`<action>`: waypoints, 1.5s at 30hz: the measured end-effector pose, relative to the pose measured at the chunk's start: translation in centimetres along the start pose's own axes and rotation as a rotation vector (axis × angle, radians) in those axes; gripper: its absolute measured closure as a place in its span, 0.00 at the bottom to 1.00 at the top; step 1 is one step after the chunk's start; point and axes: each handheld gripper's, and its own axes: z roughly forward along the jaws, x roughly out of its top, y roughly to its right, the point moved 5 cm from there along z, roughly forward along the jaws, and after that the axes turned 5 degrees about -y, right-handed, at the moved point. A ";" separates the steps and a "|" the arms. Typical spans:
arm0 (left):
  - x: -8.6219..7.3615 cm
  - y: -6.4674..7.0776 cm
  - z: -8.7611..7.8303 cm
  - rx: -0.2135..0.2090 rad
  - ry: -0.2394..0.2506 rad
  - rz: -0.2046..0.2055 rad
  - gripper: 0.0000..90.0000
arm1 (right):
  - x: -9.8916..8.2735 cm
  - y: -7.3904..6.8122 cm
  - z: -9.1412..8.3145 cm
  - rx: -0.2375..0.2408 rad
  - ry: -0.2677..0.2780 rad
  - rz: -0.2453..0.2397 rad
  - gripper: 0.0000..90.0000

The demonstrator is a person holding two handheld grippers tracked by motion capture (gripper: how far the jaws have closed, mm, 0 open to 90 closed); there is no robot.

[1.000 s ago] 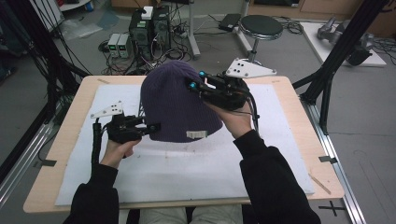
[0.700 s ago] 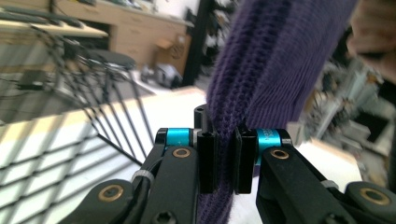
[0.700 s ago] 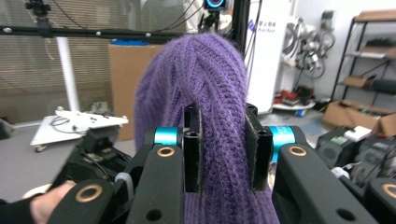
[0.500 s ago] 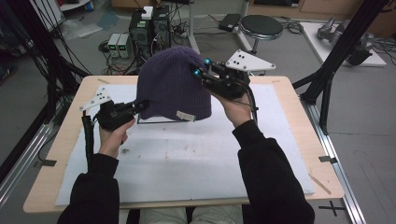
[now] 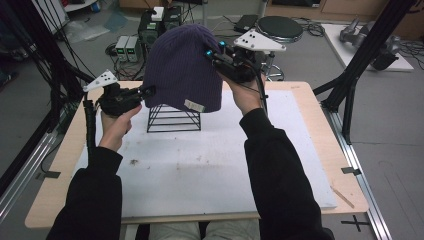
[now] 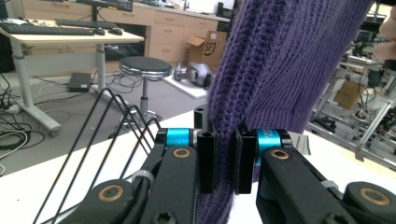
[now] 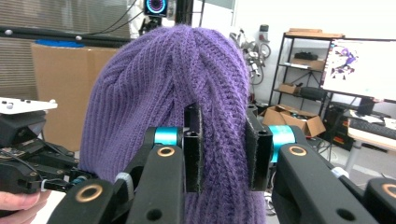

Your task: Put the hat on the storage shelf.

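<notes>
A purple knit beanie [image 5: 182, 65] hangs in the air above a black wire stand [image 5: 172, 119], held from both sides. My left gripper [image 5: 149, 91] is shut on the hat's lower left edge; in the left gripper view the pads pinch a fold of the knit [image 6: 280, 70] at the left gripper [image 6: 225, 161], with the wire stand [image 6: 116, 126] to the left. My right gripper [image 5: 212, 54] is shut on the hat's upper right side. The right gripper view shows the beanie [image 7: 177, 79] bunched between the jaws of the right gripper [image 7: 221, 154].
A white mat [image 5: 200, 170] covers the wooden table [image 5: 305, 95]. Black frame posts [image 5: 360, 65] rise at the right. Beyond the far edge stand a stool [image 5: 280, 27] and electronics boxes [image 5: 131, 47] on the floor.
Both hands have risen and moved toward the far edge with the beanie. The hat has come up off the wire stand, which now shows beneath it.
</notes>
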 end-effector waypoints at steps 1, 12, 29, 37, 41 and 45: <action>0.2 -0.1 0.0 0.002 0.006 -0.001 0.93 | 0.1 0.1 0.1 -0.004 0.002 -0.002 0.82; 1.0 -1.7 0.0 -0.019 0.010 -0.056 0.93 | 1.6 0.6 2.7 -0.024 -0.009 -0.016 0.82; 1.8 -4.3 -0.4 0.083 0.097 -0.112 0.92 | 1.4 0.6 5.9 -0.125 -0.016 -0.058 0.81; 1.9 -5.5 -0.4 0.102 0.154 -0.156 0.92 | 1.7 0.4 6.9 -0.150 -0.018 -0.089 0.80; 1.7 -5.3 0.0 0.105 0.135 -0.140 0.92 | 1.7 0.6 7.1 -0.164 -0.019 -0.091 0.80; 1.0 -5.3 0.4 0.108 0.106 -0.117 0.92 | 1.2 0.7 7.2 -0.168 -0.040 -0.091 0.80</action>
